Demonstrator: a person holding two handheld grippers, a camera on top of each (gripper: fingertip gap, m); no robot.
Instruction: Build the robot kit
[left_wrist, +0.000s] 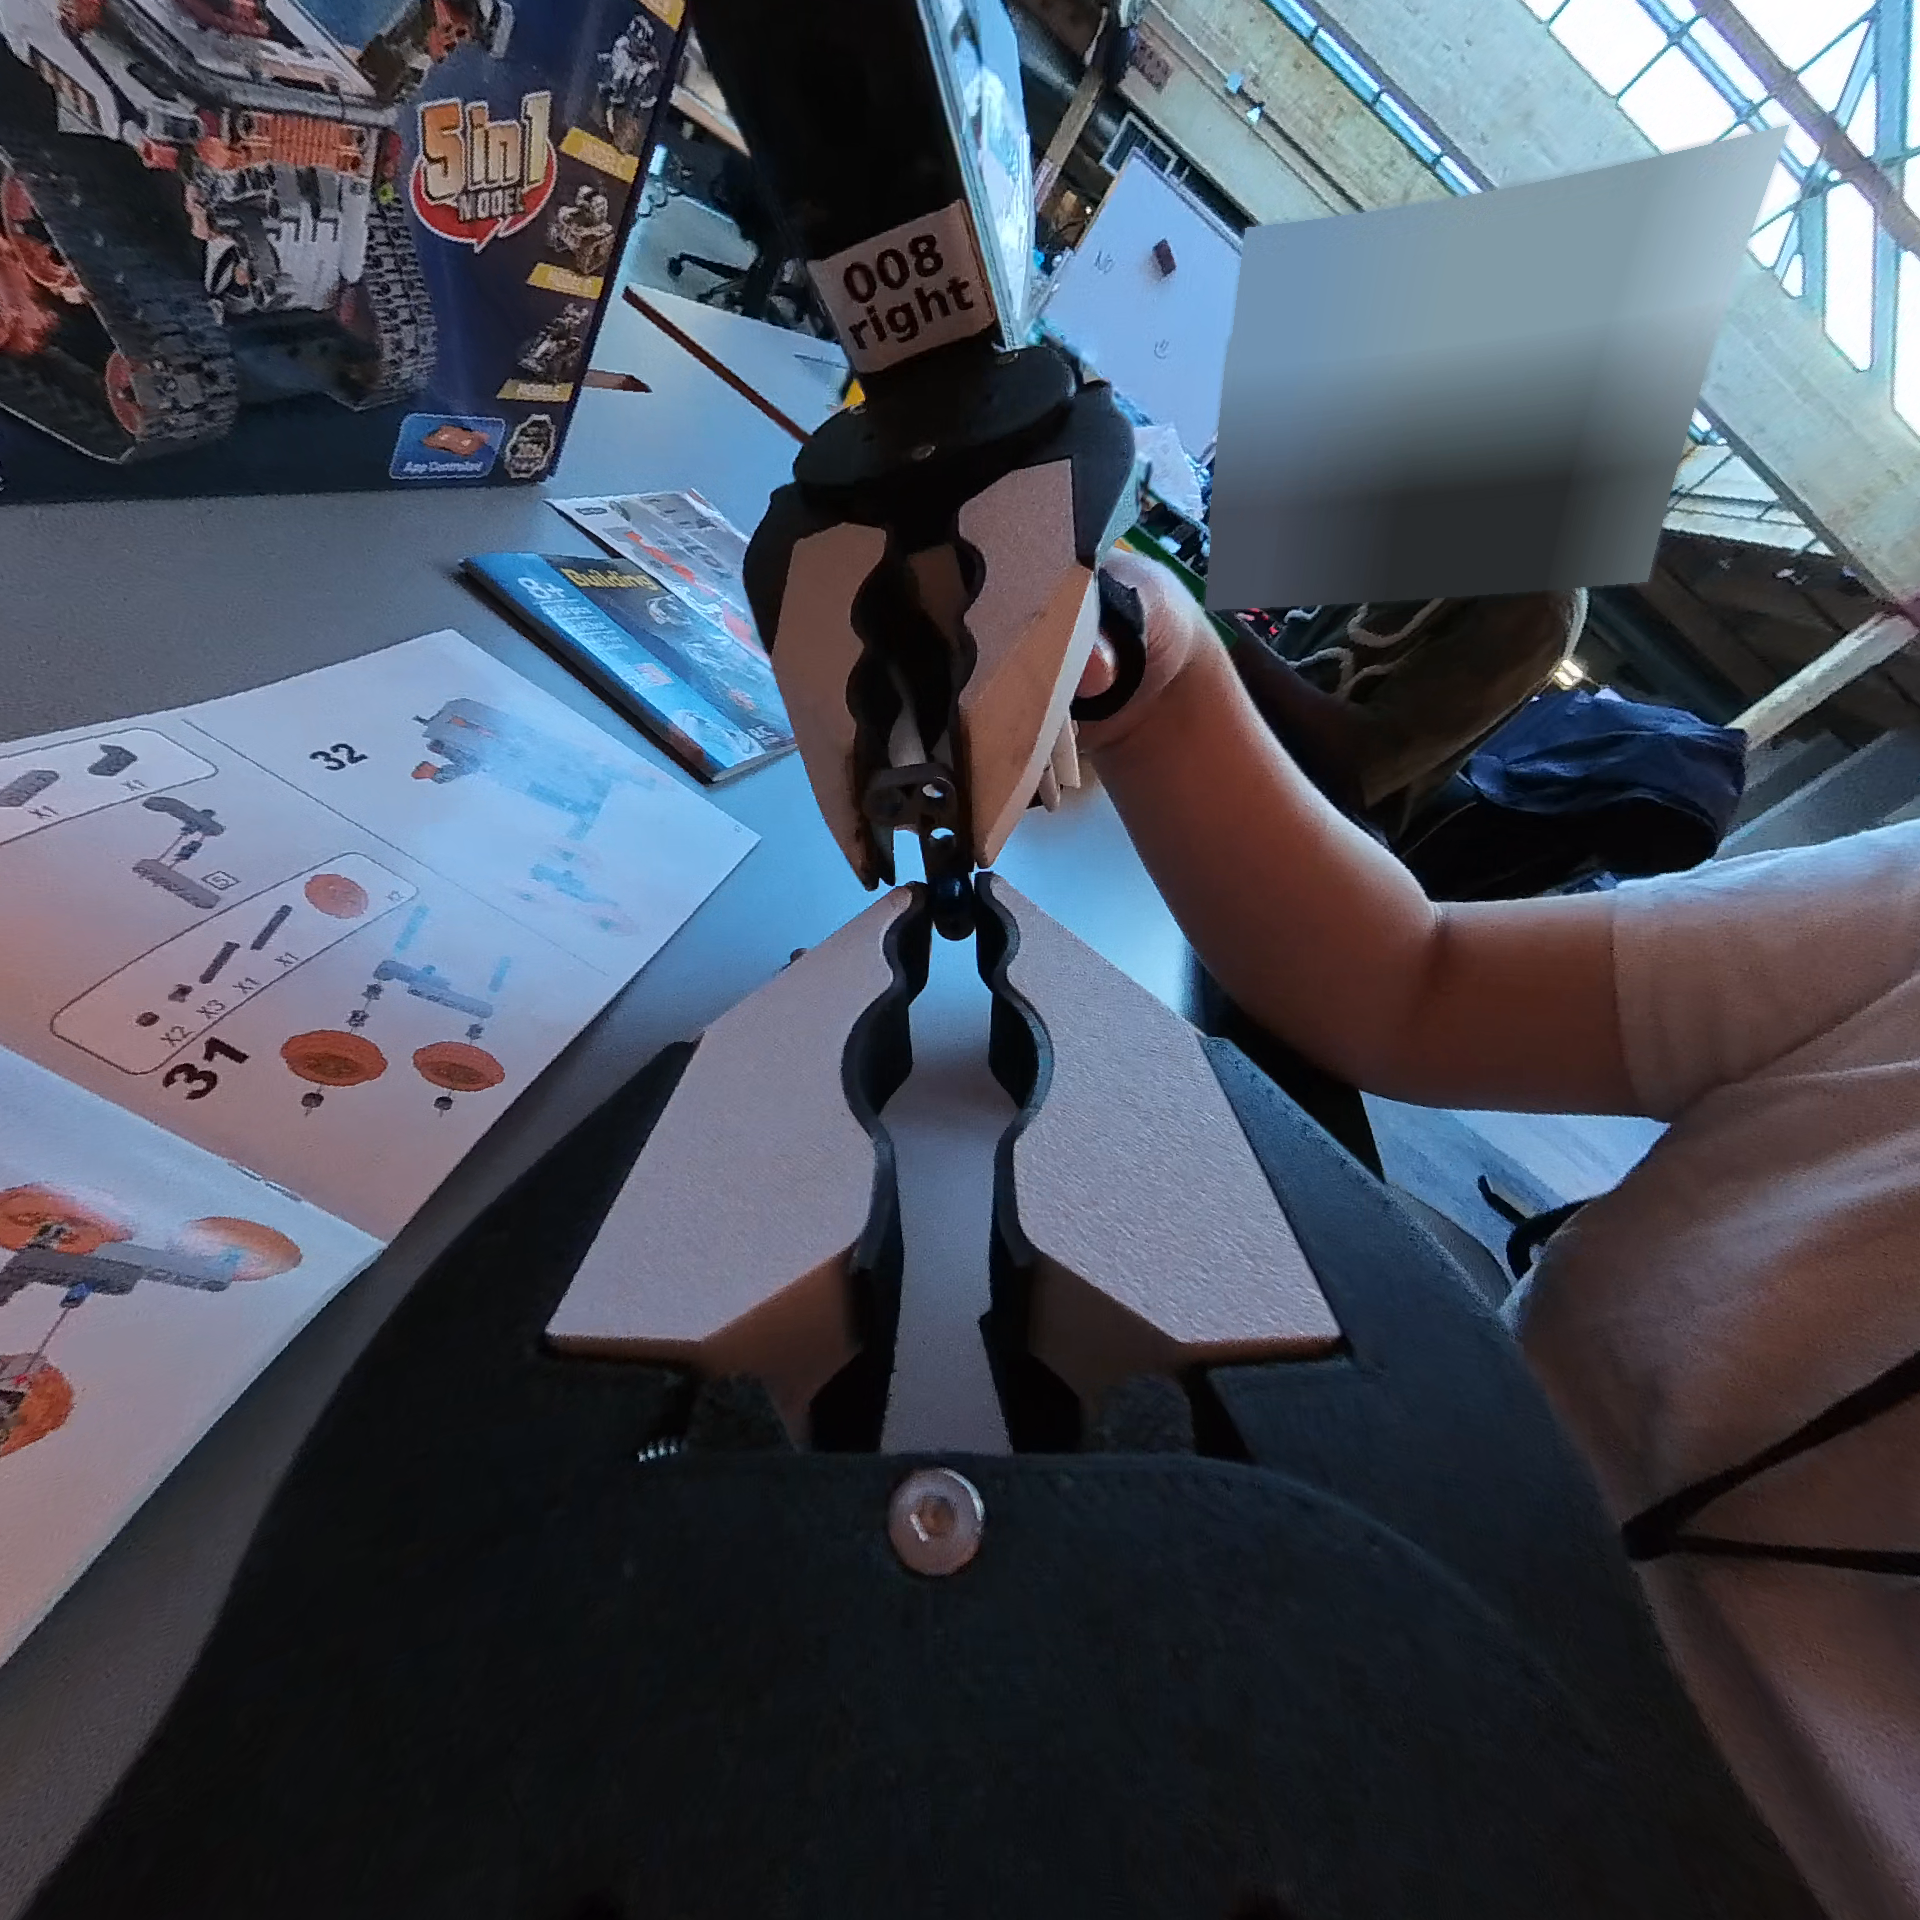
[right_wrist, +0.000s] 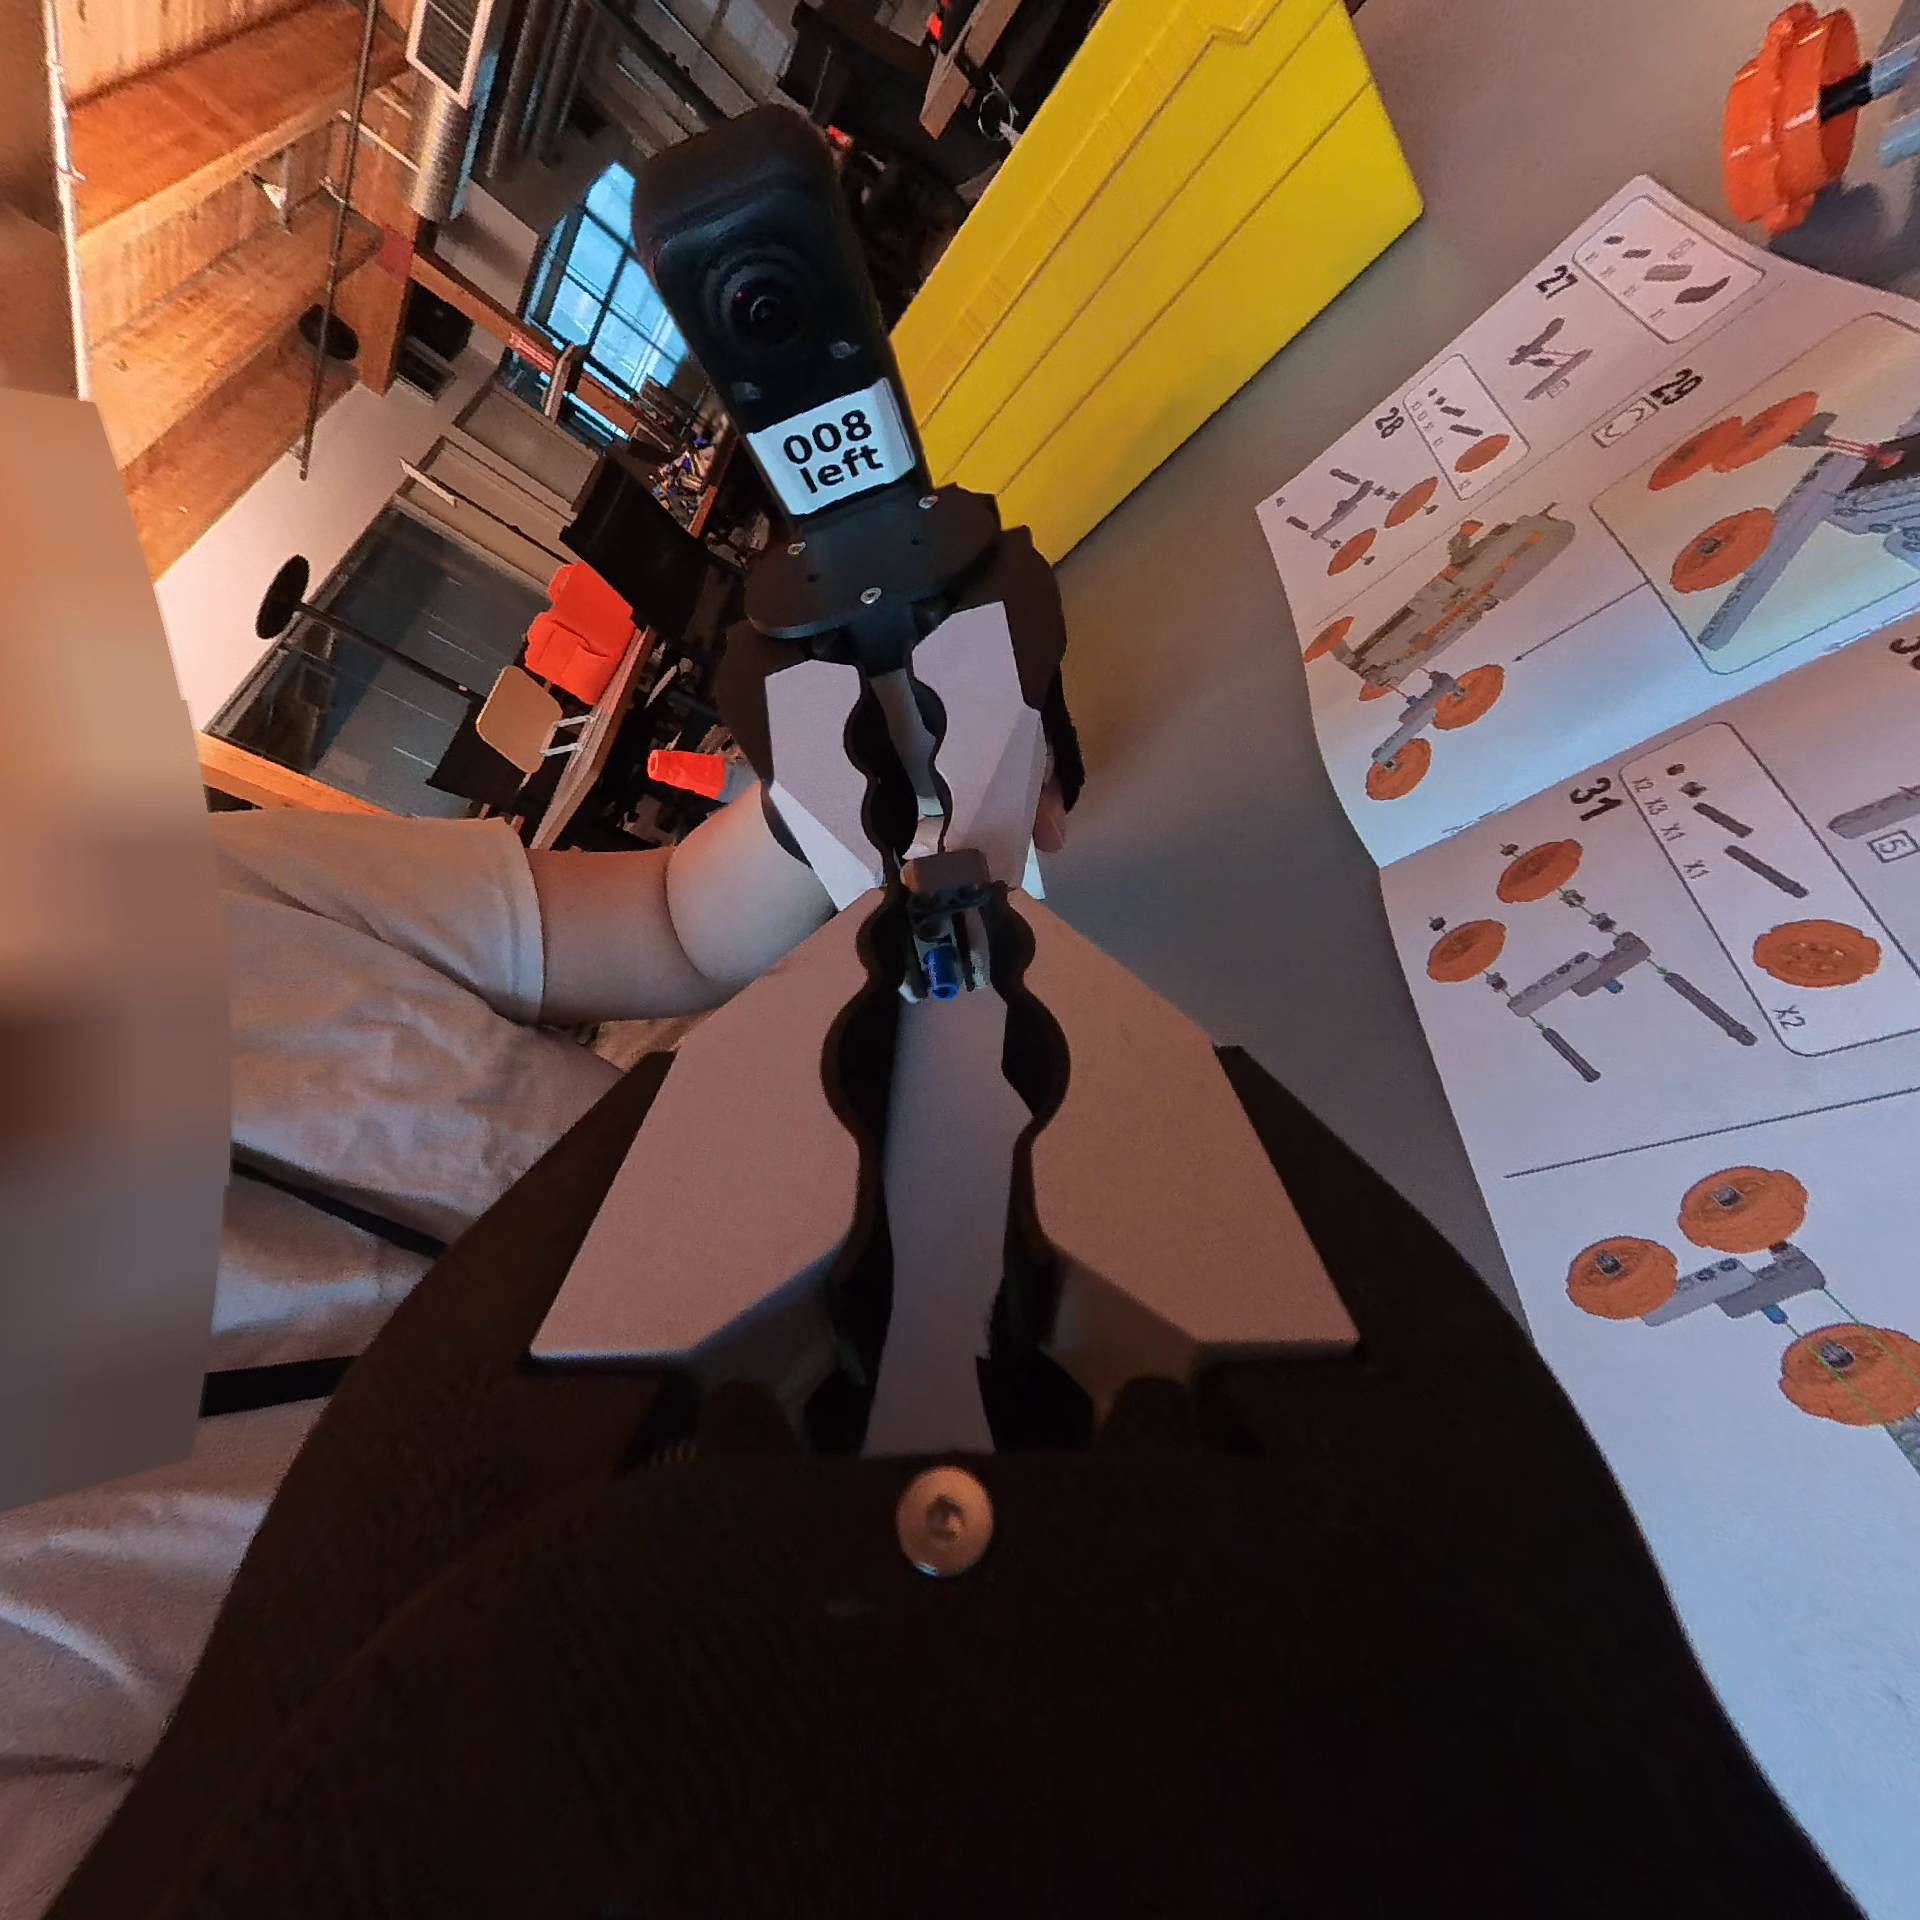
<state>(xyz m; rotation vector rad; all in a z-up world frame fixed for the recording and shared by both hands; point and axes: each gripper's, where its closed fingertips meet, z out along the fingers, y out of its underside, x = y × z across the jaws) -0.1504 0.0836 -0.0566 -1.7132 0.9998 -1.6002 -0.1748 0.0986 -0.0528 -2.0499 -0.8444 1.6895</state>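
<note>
Tip to tip: left gripper (left_wrist: 943, 902) jaws narrowed on a small dark-blue plastic pin (left_wrist: 948, 906); right gripper (right_wrist: 940, 940) jaws clamped on a small grey plastic beam (right_wrist: 943, 935), above the grey bench (left_wrist: 312, 561). Risk, judged: slight misalignment could pop the pin loose.

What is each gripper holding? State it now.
Left gripper: shut on a small dark pin.
Right gripper: shut on a grey brick piece.
</note>
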